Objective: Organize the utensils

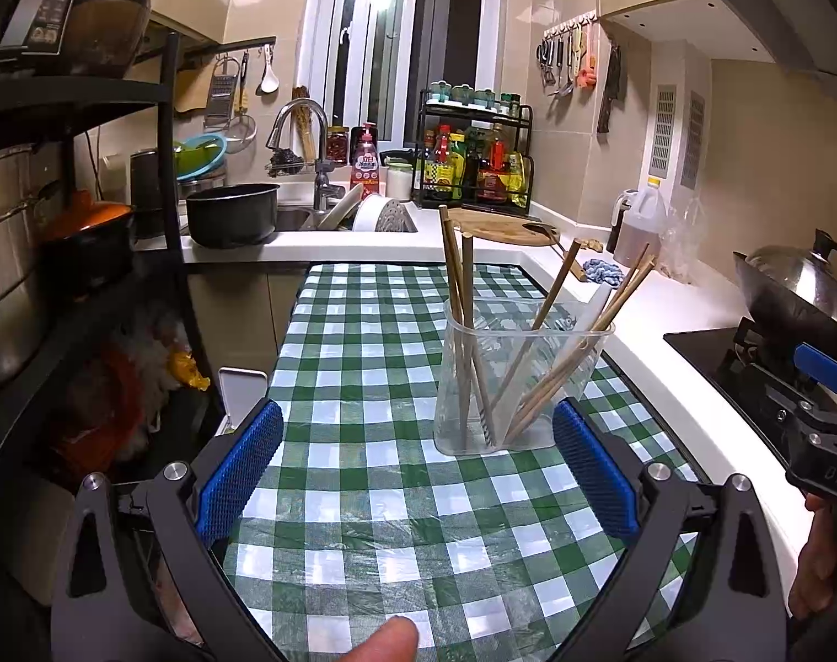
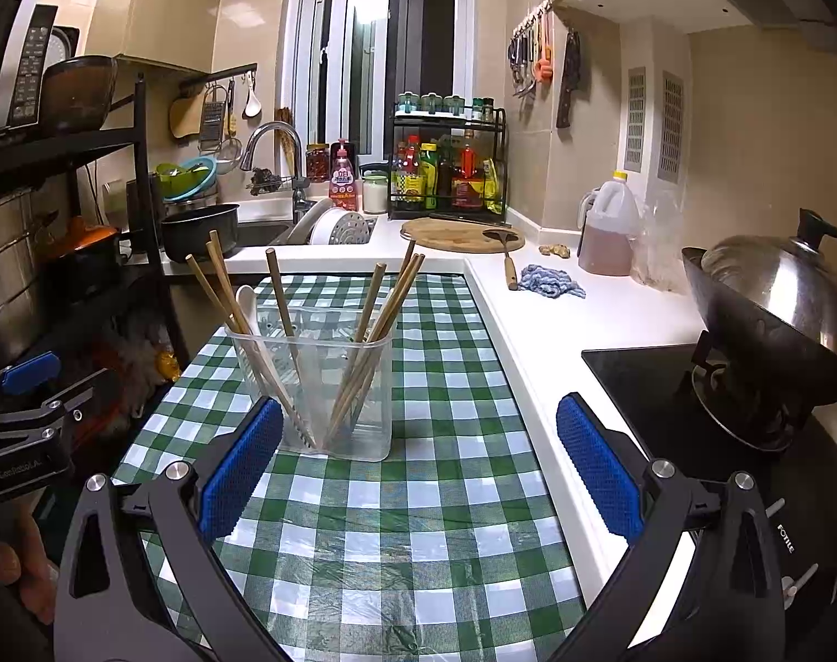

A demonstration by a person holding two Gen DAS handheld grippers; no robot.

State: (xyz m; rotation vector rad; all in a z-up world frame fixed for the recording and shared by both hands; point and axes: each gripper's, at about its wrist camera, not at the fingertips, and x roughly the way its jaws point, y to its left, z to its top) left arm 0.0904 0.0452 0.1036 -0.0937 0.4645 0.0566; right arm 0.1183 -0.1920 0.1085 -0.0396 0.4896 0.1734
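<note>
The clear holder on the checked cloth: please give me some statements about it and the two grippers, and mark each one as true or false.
1. The clear plastic holder stands upright on the green checked cloth. True.
2. The holder is empty. False: several wooden chopsticks and a white spoon lean inside it.
3. The left gripper is shut on a chopstick. False: its jaws are wide open and hold nothing.
4. The right gripper is open, with nothing between its pads. True.
5. Loose chopsticks lie on the cloth beside the holder. False: the cloth around the holder shows no utensils.
</note>
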